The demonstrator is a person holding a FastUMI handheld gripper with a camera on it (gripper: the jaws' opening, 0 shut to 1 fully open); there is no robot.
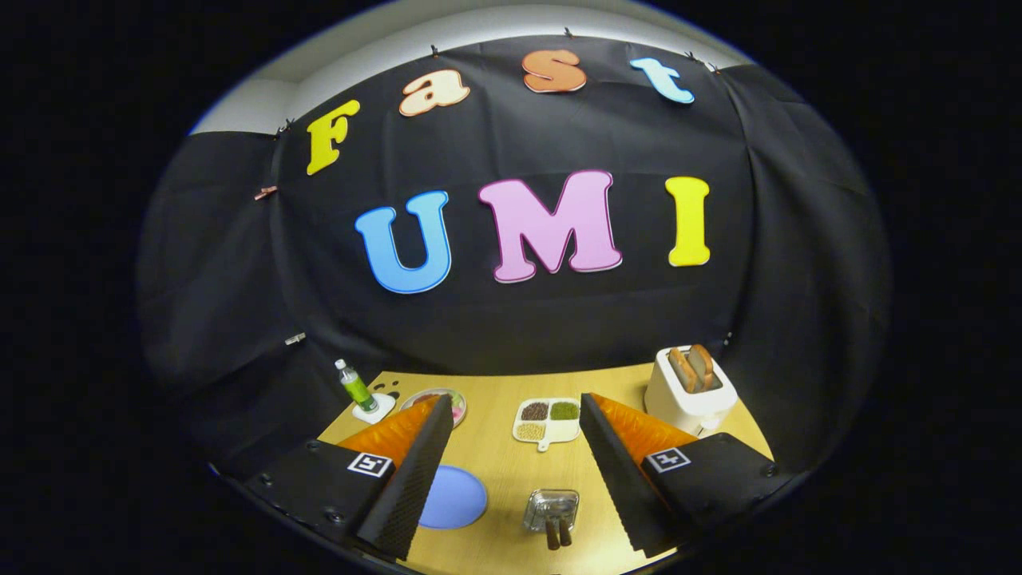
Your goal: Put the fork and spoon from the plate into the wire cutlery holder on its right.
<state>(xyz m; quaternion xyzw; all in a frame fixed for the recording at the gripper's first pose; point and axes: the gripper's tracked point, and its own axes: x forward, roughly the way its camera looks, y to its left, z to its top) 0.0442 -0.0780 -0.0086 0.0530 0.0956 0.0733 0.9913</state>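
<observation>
You are holding the gripper (511, 447) above the wooden table (495, 551), fingers spread wide and gripping nothing. Between them, the wire cutlery holder (551, 509) is standing with two brown handles (558, 533) in it, just right of the blue plate (453, 498).

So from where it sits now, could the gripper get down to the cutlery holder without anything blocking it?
Probably yes. The gripper is open, and the wire cutlery holder stands on the bare table between its fingers, two handles already sticking out of it. The blue plate lies off to one side, clear of the way.
</observation>
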